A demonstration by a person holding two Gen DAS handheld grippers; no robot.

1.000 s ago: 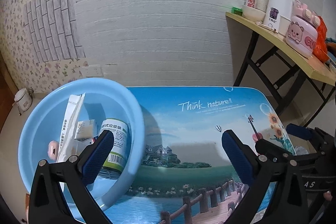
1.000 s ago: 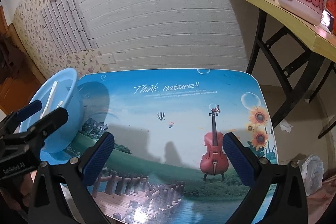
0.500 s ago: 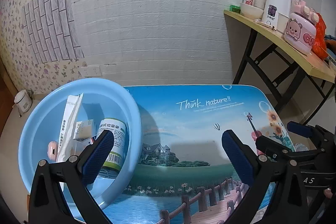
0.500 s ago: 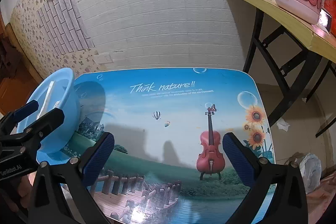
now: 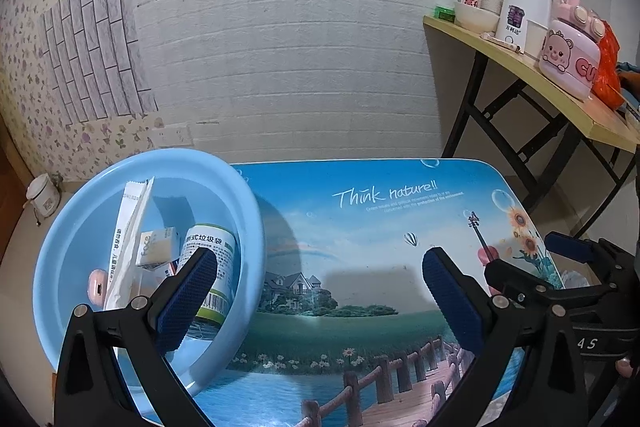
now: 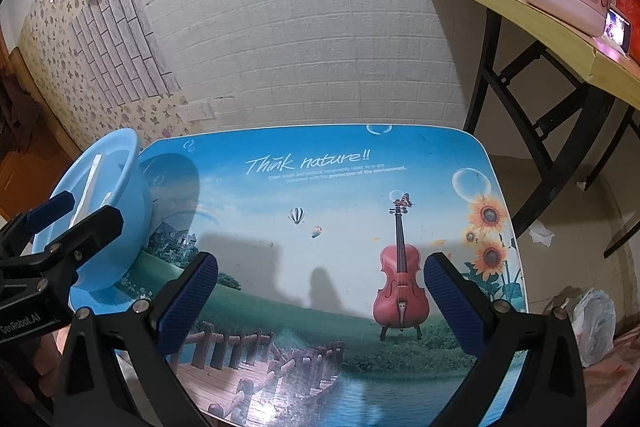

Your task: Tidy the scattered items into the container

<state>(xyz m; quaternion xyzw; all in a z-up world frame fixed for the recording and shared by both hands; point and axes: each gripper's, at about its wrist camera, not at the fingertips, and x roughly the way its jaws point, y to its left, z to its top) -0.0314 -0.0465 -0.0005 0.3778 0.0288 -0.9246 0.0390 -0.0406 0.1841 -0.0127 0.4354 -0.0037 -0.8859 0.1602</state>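
White brick-pattern wall [image 5: 288, 59] fills centre frame; floral wallpaper [image 5: 28, 75] at left. Wooden folding side table [image 6: 536, 23], black legs, upper right. Printed low tabletop [image 6: 328, 195] below.

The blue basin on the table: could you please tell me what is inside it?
The blue basin holds a white sachet, small box, labelled bottle and pink item. The left gripper's finger covers the bottle's base.

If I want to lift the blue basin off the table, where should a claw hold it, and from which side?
Grip the blue basin by its thin rim on the table-facing edge, coming from the right with one finger inside and one outside. The wall there is bare; the items lie nearer the middle.
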